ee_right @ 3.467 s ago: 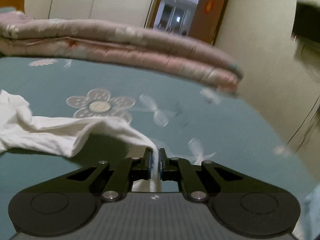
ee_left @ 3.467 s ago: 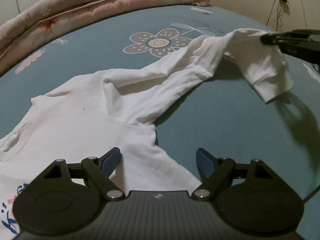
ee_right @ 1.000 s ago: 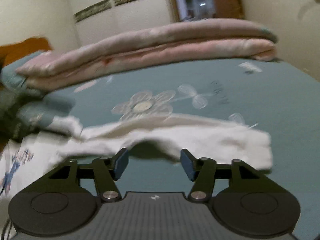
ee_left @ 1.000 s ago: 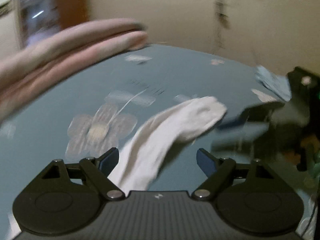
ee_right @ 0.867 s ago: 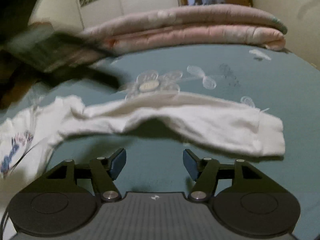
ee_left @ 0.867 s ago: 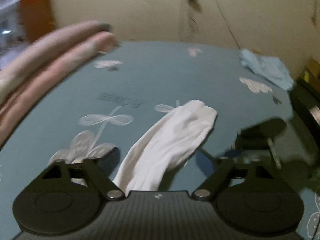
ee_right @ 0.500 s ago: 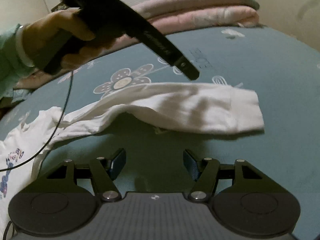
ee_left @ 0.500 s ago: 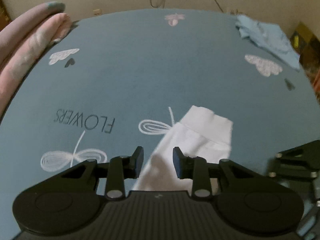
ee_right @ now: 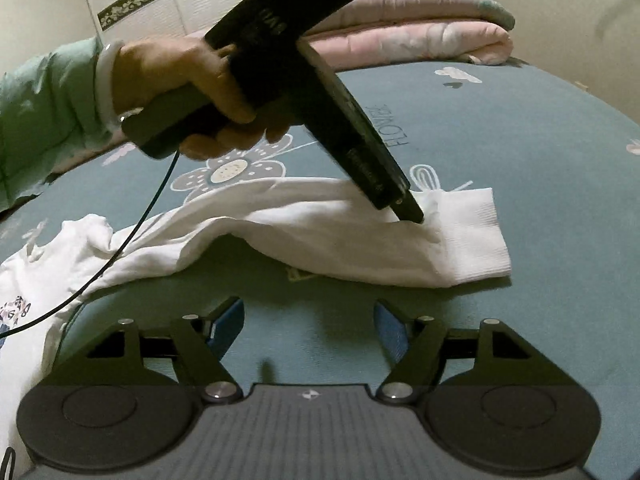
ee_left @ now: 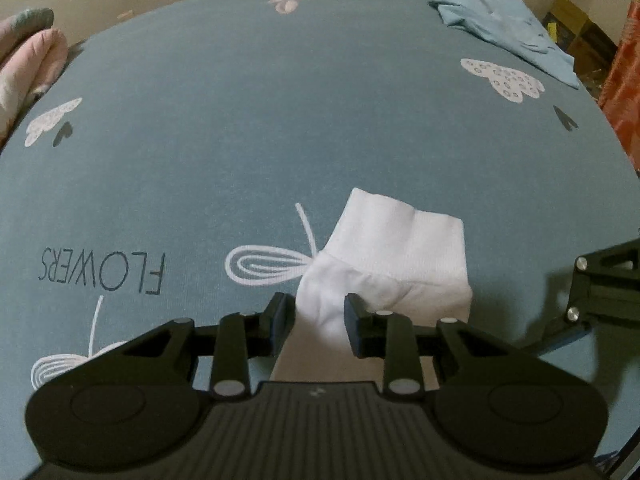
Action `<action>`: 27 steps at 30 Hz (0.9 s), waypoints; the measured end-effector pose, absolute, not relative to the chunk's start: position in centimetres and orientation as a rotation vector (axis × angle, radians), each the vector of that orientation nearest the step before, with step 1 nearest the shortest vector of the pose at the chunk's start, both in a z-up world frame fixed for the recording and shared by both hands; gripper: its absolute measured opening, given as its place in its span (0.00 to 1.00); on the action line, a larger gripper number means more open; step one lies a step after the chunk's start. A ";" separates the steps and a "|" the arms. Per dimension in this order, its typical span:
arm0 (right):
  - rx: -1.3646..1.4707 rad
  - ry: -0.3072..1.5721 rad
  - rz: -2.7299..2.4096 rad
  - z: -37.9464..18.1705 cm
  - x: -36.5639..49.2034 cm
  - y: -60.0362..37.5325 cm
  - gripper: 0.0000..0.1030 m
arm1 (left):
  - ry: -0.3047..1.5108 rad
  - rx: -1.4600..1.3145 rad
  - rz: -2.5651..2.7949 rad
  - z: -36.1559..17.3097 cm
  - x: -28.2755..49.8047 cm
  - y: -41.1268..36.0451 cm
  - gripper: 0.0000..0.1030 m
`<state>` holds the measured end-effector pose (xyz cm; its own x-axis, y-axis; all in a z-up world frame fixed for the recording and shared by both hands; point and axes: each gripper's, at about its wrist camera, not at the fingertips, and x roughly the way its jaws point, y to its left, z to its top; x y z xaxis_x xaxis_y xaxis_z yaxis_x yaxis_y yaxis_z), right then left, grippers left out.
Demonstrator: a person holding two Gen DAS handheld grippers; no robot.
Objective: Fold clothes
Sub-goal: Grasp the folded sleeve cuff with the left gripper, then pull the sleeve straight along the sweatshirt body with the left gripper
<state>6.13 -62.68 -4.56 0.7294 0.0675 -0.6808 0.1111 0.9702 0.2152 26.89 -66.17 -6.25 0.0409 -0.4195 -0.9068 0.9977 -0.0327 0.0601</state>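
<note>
On the teal flower-print bedsheet [ee_left: 320,120], everything sits relative to the white shirt [ee_right: 52,276]: its body is bunched at the near left in the right wrist view, and the sleeve [ee_right: 320,236] stretches away to the right, ending in the ribbed cuff [ee_left: 404,236]. The left gripper [ee_left: 316,316] comes down on the sleeve just behind the cuff. Its jaws have just been closing, with sleeve cloth between them, but I can't quite tell if the pads already bite. I'd pinch both layers there and lift low so the sleeve carries back over the body without twisting. The right gripper [ee_right: 310,328] hangs spread and empty, just short of the sleeve. Compared with a few seconds back, the right one no longer pinches the sleeve, which now lies flat.
</note>
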 end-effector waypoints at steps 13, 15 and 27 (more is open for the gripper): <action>0.245 0.750 -0.043 -4.4 6.3 -62.6 0.75 | 0.771 0.752 -1.267 -4.6 28.7 -65.9 0.00; 0.242 0.757 -0.049 -4.5 6.4 -62.6 0.75 | 0.777 0.713 -1.226 -5.0 29.8 -66.1 0.00; 0.230 0.766 -0.047 -4.6 6.7 -61.9 0.76 | 0.788 0.587 -1.141 -3.6 31.6 -63.2 0.08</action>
<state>6.68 -61.95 -4.59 0.7210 0.0417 -0.6917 0.1253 0.9739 0.1894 31.55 -63.25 -3.56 0.2070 -0.5651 -0.7986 0.9470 0.3208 0.0184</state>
